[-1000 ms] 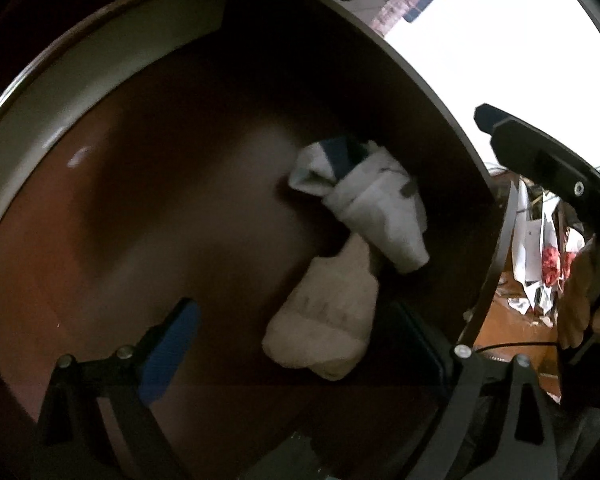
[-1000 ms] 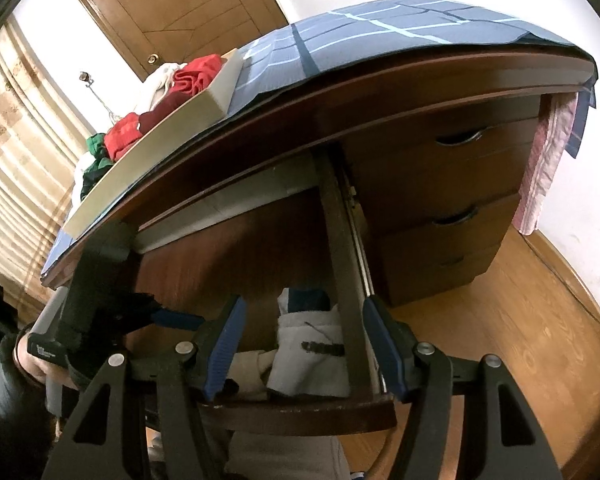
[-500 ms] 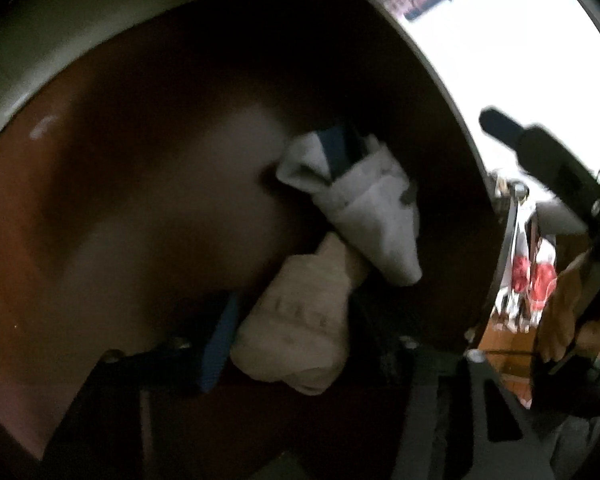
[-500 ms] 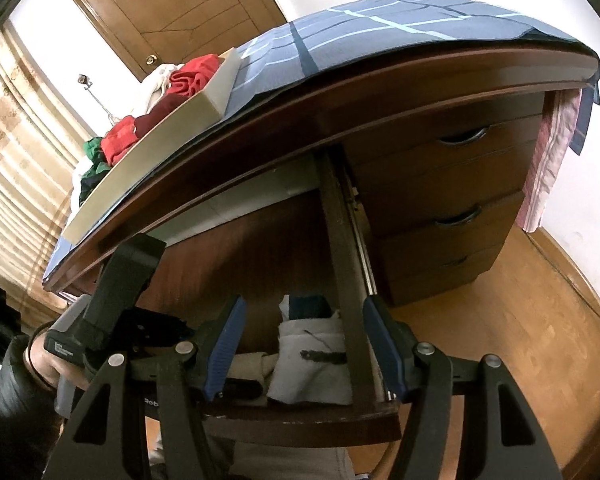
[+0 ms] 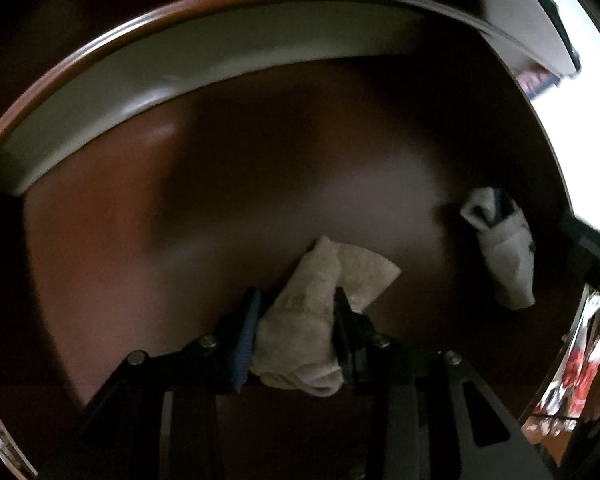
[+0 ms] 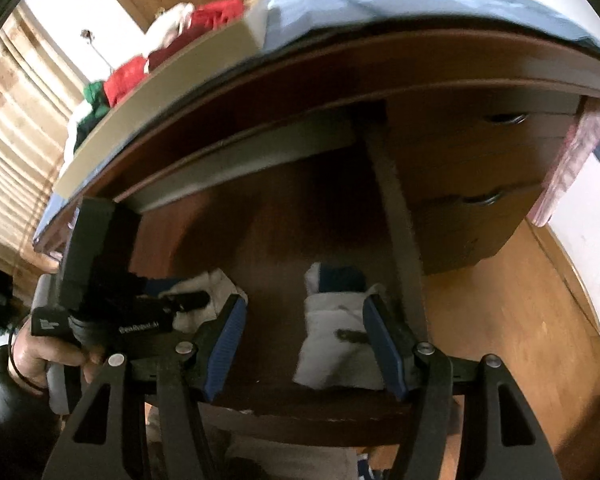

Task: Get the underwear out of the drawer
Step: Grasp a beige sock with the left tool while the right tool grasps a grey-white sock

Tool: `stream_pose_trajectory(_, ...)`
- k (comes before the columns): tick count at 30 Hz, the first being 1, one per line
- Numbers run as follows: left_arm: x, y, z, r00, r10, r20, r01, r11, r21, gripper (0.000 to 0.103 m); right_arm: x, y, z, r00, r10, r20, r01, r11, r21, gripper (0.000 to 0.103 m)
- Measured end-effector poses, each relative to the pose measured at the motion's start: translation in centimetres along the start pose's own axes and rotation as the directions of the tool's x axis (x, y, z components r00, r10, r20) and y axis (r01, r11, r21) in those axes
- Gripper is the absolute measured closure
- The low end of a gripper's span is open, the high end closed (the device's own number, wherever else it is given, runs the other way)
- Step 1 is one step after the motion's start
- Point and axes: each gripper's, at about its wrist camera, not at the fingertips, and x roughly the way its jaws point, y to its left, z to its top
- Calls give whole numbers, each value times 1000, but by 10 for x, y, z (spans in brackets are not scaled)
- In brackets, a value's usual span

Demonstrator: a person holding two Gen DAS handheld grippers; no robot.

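I see beige underwear (image 5: 300, 328), a reddish-brown drawer (image 5: 100, 240), and a white-and-navy piece (image 5: 508, 256) beside it.

- Left gripper (image 5: 296, 328) — black angular frame, silver screw heads, one blue ribbed pad.
- Right gripper (image 6: 304, 344) — same black frame, blue ribbed pads, silver screws.
- Hand (image 6: 48, 356) — dark sleeve, thin black wrist cord, white lettering on the black body.
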Motion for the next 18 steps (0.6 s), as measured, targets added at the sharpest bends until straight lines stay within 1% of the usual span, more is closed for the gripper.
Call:
stream_pose_trajectory(4,-2,9,-2,1000,20,5,-20,1000,-20,64,28,6,6,993,-20,-118,18,1000,-19,39)
stream_pose_trajectory(6,-2,8,-2,1000,13,3,-13,1000,-21,63,35,14,9,988,-63,-140,53,996,-77,39)
stream_pose_trajectory(8,-2,8,2,1000,17,-5,-17,1000,-17,59,41,19,11,980,-113,-166,93,988,-123,39)
stream_pose_trajectory(10,-4,14,7,1000,13,-15,-13,1000,-16,52,47,23,11,967,-161,-197,127,976,-176,39)
stream_pose_trajectory(12,-1,16,8,999,4,-40,-5,1000,-25,47,55,30,12,949,-214,-233,156,957,-243,39)
stream_pose_trajectory(13,-2,22,9,999,-4,-39,3,1000,-25,43,61,34,11,934,-255,-248,179,939,-294,39)
stream_pose_trajectory(15,-2,22,12,999,1,-45,-1,1000,-16,41,71,43,13,908,-327,-263,217,902,-372,39)
stream_pose_trajectory(16,-3,26,13,999,8,-48,-8,1000,-7,41,77,46,15,891,-362,-273,235,884,-405,39)
stream_pose_trajectory(17,-3,25,13,999,18,-51,-17,1000,4,41,83,49,16,870,-400,-289,249,862,-442,39)
stream_pose_trajectory(18,-3,21,17,998,21,-53,-20,1000,8,41,87,51,17,858,-418,-300,252,850,-463,39)
